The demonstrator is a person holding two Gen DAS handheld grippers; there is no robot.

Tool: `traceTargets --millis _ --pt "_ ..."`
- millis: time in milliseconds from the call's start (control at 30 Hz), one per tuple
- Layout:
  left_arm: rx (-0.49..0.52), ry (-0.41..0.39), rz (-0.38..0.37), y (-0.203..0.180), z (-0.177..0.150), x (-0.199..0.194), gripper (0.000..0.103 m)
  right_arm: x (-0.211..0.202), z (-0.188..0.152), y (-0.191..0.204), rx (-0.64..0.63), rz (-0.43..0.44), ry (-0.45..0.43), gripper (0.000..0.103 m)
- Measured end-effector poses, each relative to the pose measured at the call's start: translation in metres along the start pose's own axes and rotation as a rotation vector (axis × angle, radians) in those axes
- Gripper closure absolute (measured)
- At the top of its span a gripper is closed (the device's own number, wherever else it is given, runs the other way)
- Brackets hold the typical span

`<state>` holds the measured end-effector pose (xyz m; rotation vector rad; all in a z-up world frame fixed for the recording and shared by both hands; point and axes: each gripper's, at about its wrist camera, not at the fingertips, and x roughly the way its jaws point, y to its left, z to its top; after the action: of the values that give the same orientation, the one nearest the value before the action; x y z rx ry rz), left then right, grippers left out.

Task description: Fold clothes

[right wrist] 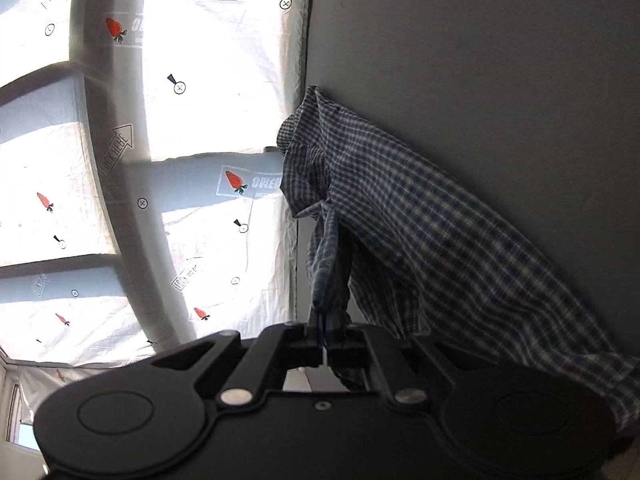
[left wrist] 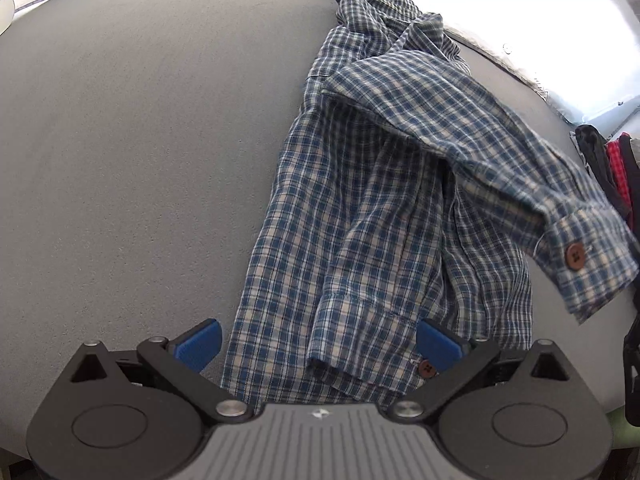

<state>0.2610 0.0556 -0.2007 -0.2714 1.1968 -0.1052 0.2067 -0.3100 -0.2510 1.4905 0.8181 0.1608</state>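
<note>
A blue and cream checked shirt (left wrist: 380,208) lies rumpled on the grey table (left wrist: 120,160). One sleeve is lifted across it to the right, and its cuff (left wrist: 588,268) bears a brown button. My left gripper (left wrist: 318,344) hovers over the shirt's near end, open, with its blue pads (left wrist: 198,344) wide apart on either side of a folded cuff. In the right wrist view, which is rolled sideways, my right gripper (right wrist: 322,334) is shut on a thin bunch of the shirt (right wrist: 420,232). The cloth hangs stretched from the fingertips toward the table (right wrist: 480,60).
Red and black clothing (left wrist: 616,160) lies off the table's right edge. A black frame part (left wrist: 632,360) shows at the right border. Beyond the table edge hangs a bright white sheet (right wrist: 180,120) printed with carrots and arrows.
</note>
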Motion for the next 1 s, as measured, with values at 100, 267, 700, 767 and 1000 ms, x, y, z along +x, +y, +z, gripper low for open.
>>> traceTargets --millis 100,267,700,767,1000 --pt "0.004 0.011 0.005 0.001 -0.004 0.001 0.001 -0.002 -0.006 -0.032 0.104 -0.112 0.005 0.101" --pt "0.019 0.037 0.01 -0.003 -0.006 0.007 0.001 0.003 -0.013 -0.038 0.04 -0.27 0.019 0.101" --pt "0.069 0.048 0.04 -0.01 0.0 0.019 0.001 0.031 -0.012 0.007 -0.256 -0.334 0.057 0.057" --pt "0.068 0.053 0.045 -0.009 0.0 0.019 0.001 0.038 -0.015 0.01 -0.318 -0.381 0.077 0.057" --pt "0.031 0.048 0.069 0.001 -0.003 0.012 0.001 0.043 -0.016 -0.005 -0.15 -0.158 0.225 0.09"
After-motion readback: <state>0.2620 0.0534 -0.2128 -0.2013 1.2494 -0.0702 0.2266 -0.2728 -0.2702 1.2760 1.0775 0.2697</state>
